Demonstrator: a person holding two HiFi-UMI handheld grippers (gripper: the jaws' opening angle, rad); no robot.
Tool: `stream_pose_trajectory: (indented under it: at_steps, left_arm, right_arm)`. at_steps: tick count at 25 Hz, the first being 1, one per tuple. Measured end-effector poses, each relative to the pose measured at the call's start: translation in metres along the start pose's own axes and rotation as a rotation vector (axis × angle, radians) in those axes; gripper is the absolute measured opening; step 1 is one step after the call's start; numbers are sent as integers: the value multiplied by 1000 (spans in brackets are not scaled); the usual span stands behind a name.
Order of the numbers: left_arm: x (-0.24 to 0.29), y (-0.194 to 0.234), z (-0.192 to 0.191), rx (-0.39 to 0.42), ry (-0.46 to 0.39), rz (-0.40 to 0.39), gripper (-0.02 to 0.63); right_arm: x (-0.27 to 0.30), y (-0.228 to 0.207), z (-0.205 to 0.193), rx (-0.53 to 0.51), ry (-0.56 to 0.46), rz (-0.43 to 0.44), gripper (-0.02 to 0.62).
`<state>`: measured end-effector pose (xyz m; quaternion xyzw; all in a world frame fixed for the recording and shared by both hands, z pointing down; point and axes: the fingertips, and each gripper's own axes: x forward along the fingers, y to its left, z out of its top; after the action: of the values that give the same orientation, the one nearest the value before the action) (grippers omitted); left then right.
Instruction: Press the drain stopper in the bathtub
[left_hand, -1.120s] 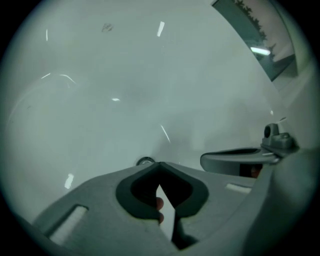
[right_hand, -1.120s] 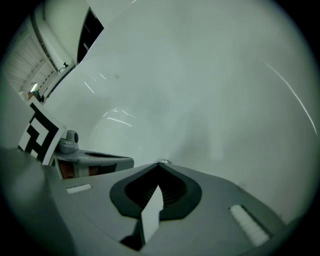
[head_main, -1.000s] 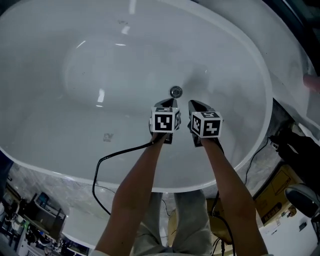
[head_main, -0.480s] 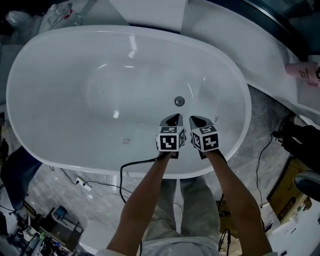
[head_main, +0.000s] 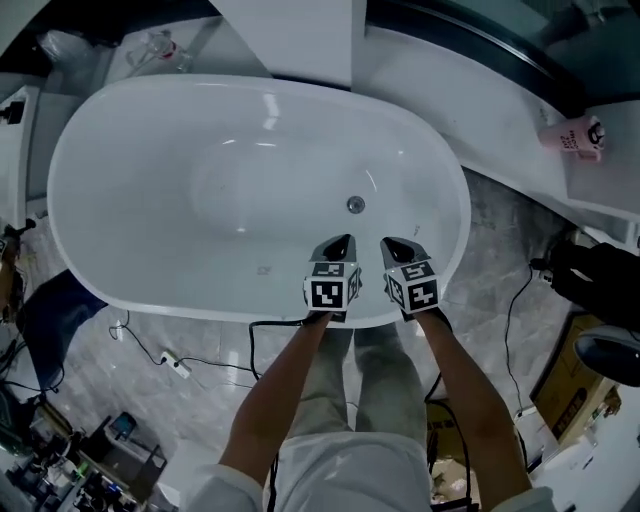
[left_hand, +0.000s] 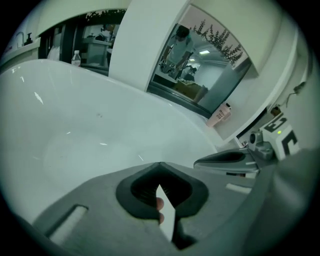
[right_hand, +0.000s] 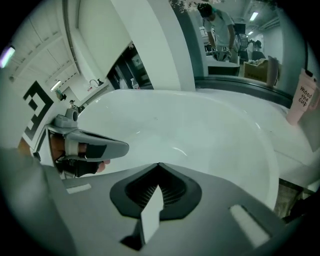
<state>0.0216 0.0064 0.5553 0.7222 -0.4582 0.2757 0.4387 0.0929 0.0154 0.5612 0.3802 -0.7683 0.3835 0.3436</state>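
The white oval bathtub (head_main: 120, 150) fills the middle of the head view, and the drain stopper (head_main: 355, 204) sits as a small round metal disc on the tub floor, toward the near right side of the basin. The left gripper (head_main: 339, 244) and the right gripper (head_main: 393, 246) are held side by side over the near rim, close together but not touching, with their tips pointing toward the stopper, which lies just beyond and between them, clear of both. In the left gripper view the jaws meet at their tips with nothing between them. The right gripper view shows the same: jaws together and empty, looking out over the bare tub wall. A black cable (head_main: 270, 325) runs from the left gripper down over the outside of the tub. A pink bottle (head_main: 572, 135) lies on the ledge at the far right, well apart from the grippers.
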Motion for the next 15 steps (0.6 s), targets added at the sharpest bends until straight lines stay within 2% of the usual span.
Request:
stream_pose_trajectory:
  at_steps: [6, 10, 15]
  left_arm:
    - [-74, -21, 29, 29, -31, -11, -2]
    - [-120, -50, 58, 64, -78, -48, -2]
    - [-178, -81, 84, 138, -135, -95, -2]
  right_arm:
    - [-65, 40, 37, -1, -47, 18, 5]
    - [-108, 59, 64, -10, -104, 24, 5]
    - [-156, 85, 101, -33, -160, 63, 5]
